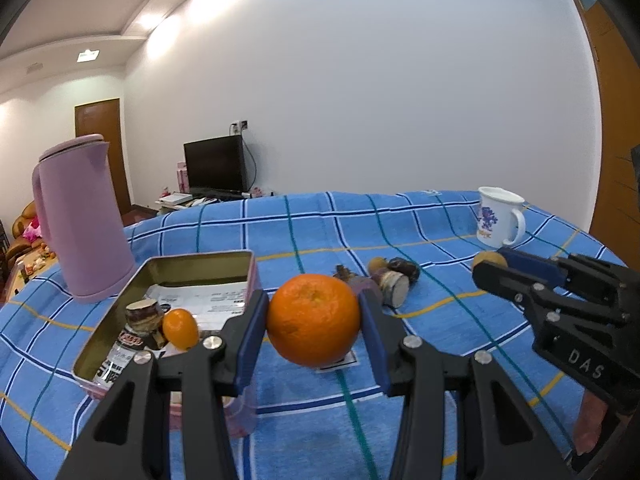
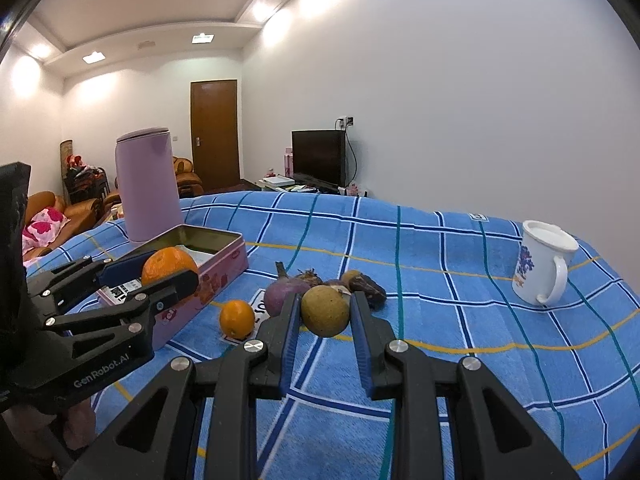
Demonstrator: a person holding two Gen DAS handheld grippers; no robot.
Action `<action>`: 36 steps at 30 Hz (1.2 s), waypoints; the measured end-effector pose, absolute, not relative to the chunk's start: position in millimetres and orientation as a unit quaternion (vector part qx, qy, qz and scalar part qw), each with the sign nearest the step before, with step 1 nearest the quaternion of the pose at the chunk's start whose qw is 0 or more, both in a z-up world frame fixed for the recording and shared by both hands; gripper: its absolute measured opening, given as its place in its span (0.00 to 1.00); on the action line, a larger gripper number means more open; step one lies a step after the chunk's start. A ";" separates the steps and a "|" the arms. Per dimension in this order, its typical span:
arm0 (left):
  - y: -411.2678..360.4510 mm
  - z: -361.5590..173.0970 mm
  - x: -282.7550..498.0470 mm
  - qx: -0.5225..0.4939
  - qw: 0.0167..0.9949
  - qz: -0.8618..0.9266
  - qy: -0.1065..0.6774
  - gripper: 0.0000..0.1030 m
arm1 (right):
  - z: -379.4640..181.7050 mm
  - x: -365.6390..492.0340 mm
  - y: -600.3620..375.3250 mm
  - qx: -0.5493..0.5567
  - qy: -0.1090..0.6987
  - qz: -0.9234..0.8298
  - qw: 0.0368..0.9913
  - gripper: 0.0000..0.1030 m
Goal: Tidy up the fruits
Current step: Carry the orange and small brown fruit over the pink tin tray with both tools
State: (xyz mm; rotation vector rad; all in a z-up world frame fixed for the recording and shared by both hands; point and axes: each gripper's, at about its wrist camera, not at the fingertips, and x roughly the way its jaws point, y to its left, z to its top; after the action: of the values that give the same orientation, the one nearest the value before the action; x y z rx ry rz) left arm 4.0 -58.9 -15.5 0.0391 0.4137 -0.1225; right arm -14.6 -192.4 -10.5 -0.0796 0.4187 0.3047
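Item 1, large orange: gripped between the blue pads of the left gripper, whose jaws are clenched on it, and carried clear of the blue checked surface. No long axis is offered, the fruit being round. The open pink tin is found just to the left of these jaws and slightly ahead; its near corner is overlapped by the left finger. This sideways offset is judged to be the relation on which the coming move turns, should the tin be the destination.

Item 2, yellow-brown round fruit: grasped by the right gripper, jaws closed onto it. The tin is placed well off to the left of these jaws, beyond the left gripper, so the left hand is judged the nearer to it.

Item 3, contents of tin: a small orange fruit, a cut purple-skinned piece and printed paper.

Item 4, loose on the surface ahead of the right jaws: a small orange, a purple fruit and dark pieces.

Item 5, bystanders: a lilac jug and a white mug with a blue floral print.

Writing: "DAS" is read on the right gripper in the left view, "GenRobot.AI" on the left gripper in the right view. Print on the paper in the tin and under the fruit is not legible.
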 end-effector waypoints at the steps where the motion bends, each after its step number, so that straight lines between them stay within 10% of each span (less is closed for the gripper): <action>1: -56.7 -15.6 4.4 0.018 0.977 -0.059 0.207 0.46 | -9.4 -13.8 -190.2 -0.041 0.207 0.152 0.965 0.26; 36: 52.0 -8.2 25.2 -0.007 0.968 0.053 0.244 0.46 | 28.4 18.6 -89.7 -0.094 0.204 0.246 0.943 0.26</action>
State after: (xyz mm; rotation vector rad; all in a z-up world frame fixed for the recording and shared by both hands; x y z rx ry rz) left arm 25.2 52.0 -8.2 -0.0150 0.4941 0.1074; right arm 18.6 -89.7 28.4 -0.1920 0.4154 0.5007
